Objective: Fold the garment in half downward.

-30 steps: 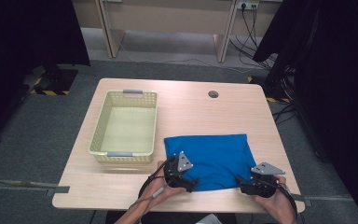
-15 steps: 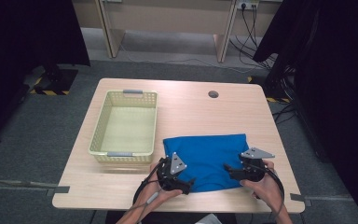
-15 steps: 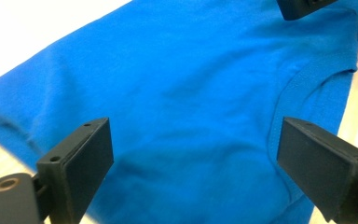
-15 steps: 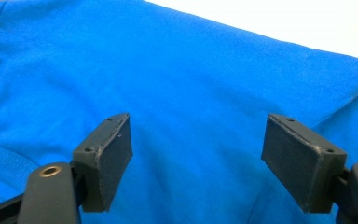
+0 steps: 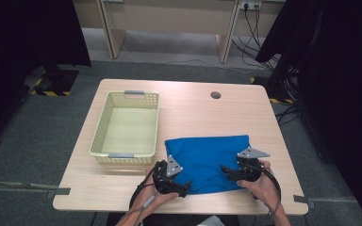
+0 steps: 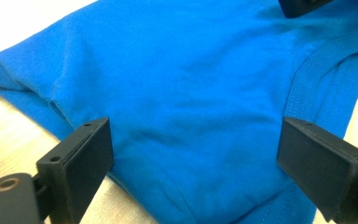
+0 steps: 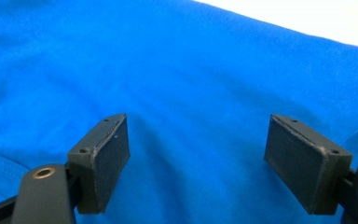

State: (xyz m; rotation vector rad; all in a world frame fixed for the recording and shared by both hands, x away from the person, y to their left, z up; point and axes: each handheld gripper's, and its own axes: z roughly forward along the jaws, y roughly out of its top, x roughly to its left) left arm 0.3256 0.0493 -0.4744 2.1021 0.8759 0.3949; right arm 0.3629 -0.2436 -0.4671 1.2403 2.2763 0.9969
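In the high view, a blue folded shirt [image 5: 207,162] lies flat in the lower centre of the frame, on the near half of the table [image 5: 193,108], just right of a pale yellow basket [image 5: 127,127]. The left gripper [image 5: 185,184] sits at the shirt's lower left corner and the right gripper [image 5: 226,170] over its lower right part, each held by a hand rising from the bottom edge. Their jaws look parted; the right ones have just been opening. The table is light wood with a round grommet hole [image 5: 215,95] toward its far edge; grey carpet and dark curtains surround it.

In the left gripper view, the shirt [image 6: 191,93] fills most of the frame, its ribbed collar [image 6: 307,79] at the right. The left gripper [image 6: 193,158] is spread wide above the cloth, pinching nothing.

In the right gripper view, the right gripper [image 7: 196,154] is also spread wide over smooth blue fabric [image 7: 191,70], gripping nothing.
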